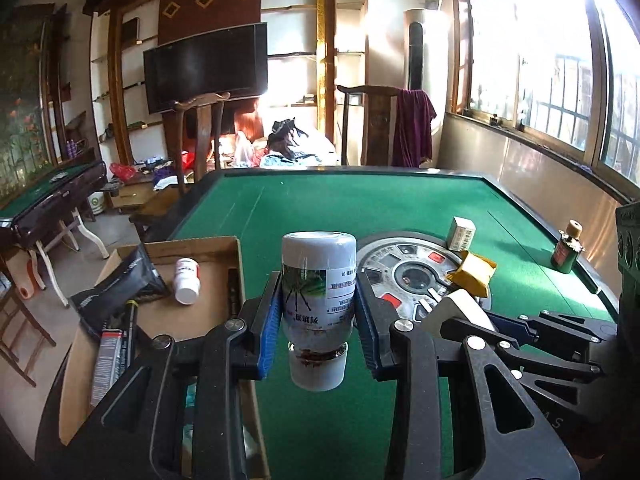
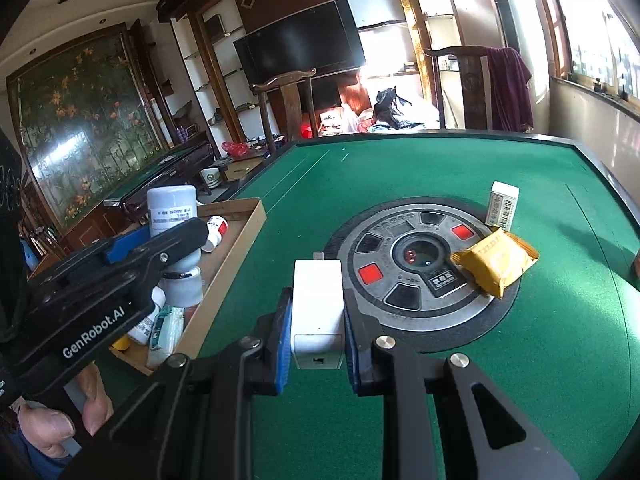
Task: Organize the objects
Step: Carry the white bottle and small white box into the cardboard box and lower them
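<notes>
In the left wrist view, low at centre, the left gripper (image 1: pixel 316 316) is clamped on a grey bottle (image 1: pixel 319 280), its blue pads pressing the labelled sides. The bottle hangs upside down, its white cap (image 1: pixel 318 368) at the bottom, above the green table (image 1: pixel 360 208). In the right wrist view, low at centre, the right gripper (image 2: pixel 316 320) is closed narrowly on a white box (image 2: pixel 319 308), held clear of the felt.

At lower left of the left wrist view a cardboard tray (image 1: pixel 208 246) sits on the table's edge. It holds a small white pill bottle (image 1: pixel 187 280) lying on its side, a black pouch (image 1: pixel 120 284) and a marker pen (image 1: pixel 130 320).

Farther out, at centre right, a round metal dial (image 2: pixel 416 264) is set into the felt. A yellow packet (image 2: pixel 496 260) lies on its right rim, and a small white carton (image 2: pixel 502 204) stands just behind it. Near the right edge of the left wrist view stands a small green bottle (image 1: pixel 566 254).
</notes>
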